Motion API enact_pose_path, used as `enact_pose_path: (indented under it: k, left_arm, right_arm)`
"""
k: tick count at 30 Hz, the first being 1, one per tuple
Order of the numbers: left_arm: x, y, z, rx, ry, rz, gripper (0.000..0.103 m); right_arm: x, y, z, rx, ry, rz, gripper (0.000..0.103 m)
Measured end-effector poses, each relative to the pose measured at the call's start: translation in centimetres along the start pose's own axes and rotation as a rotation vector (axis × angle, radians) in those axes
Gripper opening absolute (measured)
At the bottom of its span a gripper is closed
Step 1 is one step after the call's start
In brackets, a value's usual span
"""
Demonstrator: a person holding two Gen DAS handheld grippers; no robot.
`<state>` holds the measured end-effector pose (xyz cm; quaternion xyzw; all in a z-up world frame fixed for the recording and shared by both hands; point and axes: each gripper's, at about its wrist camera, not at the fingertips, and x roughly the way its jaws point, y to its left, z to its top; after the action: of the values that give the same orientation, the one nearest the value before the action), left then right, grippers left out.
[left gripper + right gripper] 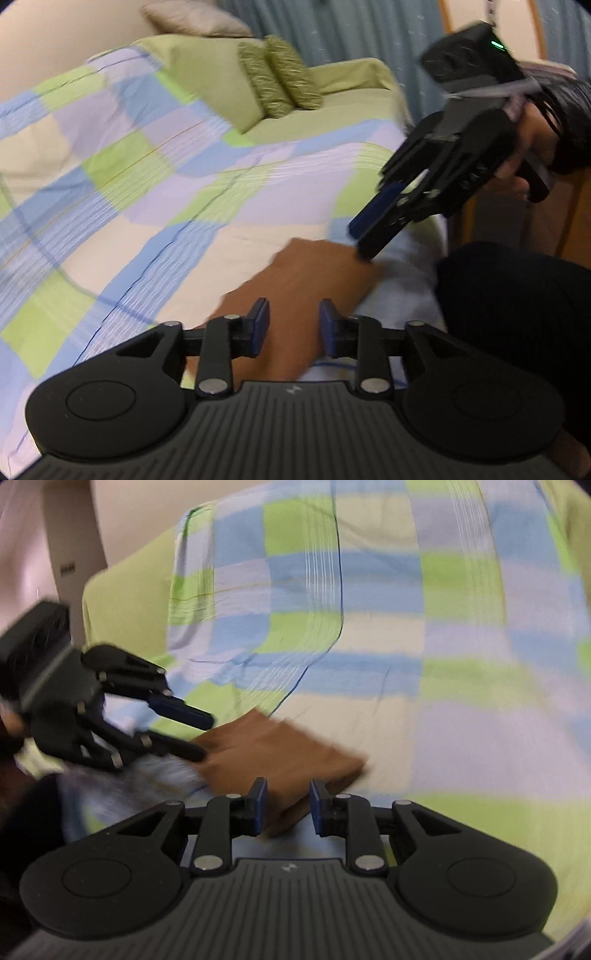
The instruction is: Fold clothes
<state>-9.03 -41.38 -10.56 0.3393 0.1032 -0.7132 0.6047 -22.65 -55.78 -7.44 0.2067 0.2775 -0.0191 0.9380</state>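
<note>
A folded brown cloth point(299, 280) lies on the checked bedspread point(147, 184) near the bed's front edge; it also shows in the right wrist view point(273, 749). My left gripper point(293, 325) is open and empty, just above the cloth's near side. My right gripper point(364, 236) is open, its fingertips at the cloth's right corner. In the right wrist view my right gripper point(284, 806) is open over the cloth's near edge, and my left gripper point(203, 738) is open at the cloth's left side.
Two green cushions point(280, 77) and a beige pillow point(195, 18) sit at the far end of the bed. A blue curtain point(351, 26) hangs behind. The person's dark-clothed body point(517, 314) stands at the right. A pale wall point(74, 535) is beyond the bed.
</note>
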Motion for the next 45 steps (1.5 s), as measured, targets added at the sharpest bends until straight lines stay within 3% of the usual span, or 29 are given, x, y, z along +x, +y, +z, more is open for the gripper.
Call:
enact_pose_path:
  k: [9,17,20,22,24,28,33,39,45]
  left_arm:
    - [3.9,3.3,2.9,-0.027,0.026,0.007,0.039]
    - [5.1,2.8,1.9,-0.006,0.042,0.006,0.039]
    - [4.5,1.8,1.3,-0.006,0.026,0.041,0.039]
    - [3.9,1.1,1.1,-0.006,0.016,0.065,0.039]
    - [3.5,0.6,1.1,0.002,0.001,0.085,0.039]
    - [3.6,-0.2,1.0,0.000,0.002,0.109,0.039]
    - [4.4,0.8,1.4,-0.054,0.007,0.124,0.043]
    - [5.1,3.7,1.0,-0.167,0.018,0.156,0.043]
    - [6.2,5.1,-0.9,-0.167,0.083,0.153,0.048]
  right_arm:
    - [2.0,-2.4,0.2,0.340,-0.027,-0.017,0.024]
    - [3.8,-4.9,0.1,0.520,-0.023,0.015,0.025]
    - [4.4,-5.4,0.3,0.535,-0.023,0.014,0.024]
    - [4.8,-5.7,0.4,0.538,-0.023,0.008,0.011]
    - [5.2,-5.8,0.6,0.521,-0.019,0.009,0.004]
    - [5.0,-5.2,2.2,0.433,-0.067,0.041,0.004]
    - [6.7,-6.0,1.5,0.399,0.021,-0.043,0.003]
    - [6.6,-5.9,1.3,0.364,0.022,-0.056,0.002]
    - [6.6,-5.5,1.3,0.323,0.030,-0.077,0.001]
